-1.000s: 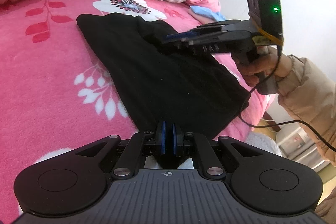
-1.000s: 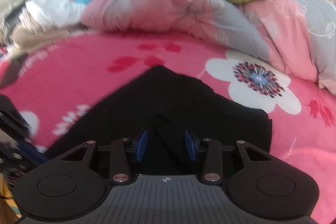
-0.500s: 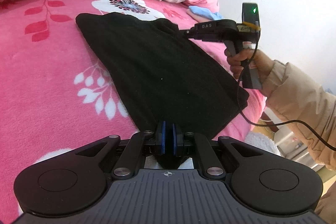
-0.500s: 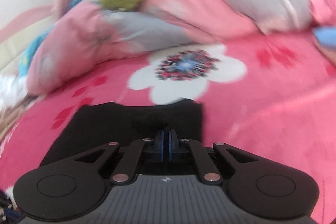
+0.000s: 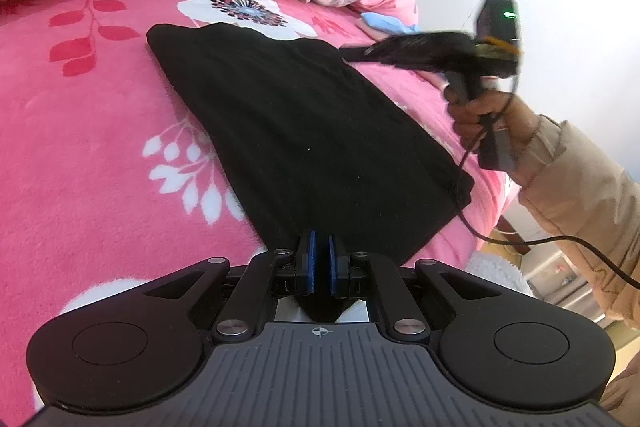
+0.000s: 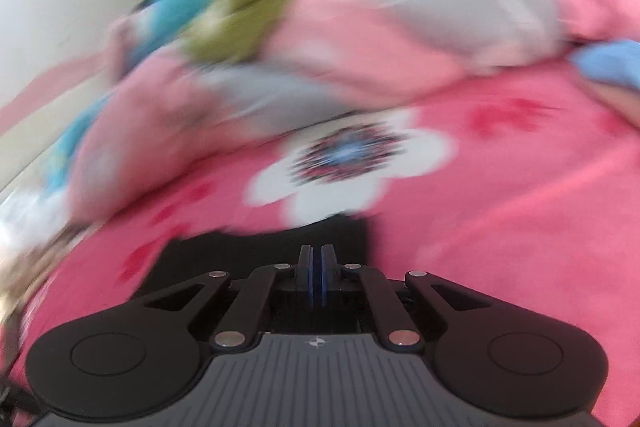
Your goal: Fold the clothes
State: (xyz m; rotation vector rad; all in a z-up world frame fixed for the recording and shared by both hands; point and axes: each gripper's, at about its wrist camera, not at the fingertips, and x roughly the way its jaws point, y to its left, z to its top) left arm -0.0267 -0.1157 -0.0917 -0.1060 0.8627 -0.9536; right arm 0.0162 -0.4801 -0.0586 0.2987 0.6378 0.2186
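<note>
With both tools clamped on the black garment point(image 5: 304, 131), left tool point(image 5: 320, 259) at lower centre, right tool point(image 5: 352, 53) upper right, lift both corners evenly.

My left hand-held gripper point(image 5: 320, 259) sits low with its jaws clamped together on black cloth, while my right hand point(image 5: 486, 115), beige sleeve behind it, holds the right hand-held gripper point(image 6: 317, 269) with jaws closed.
</note>
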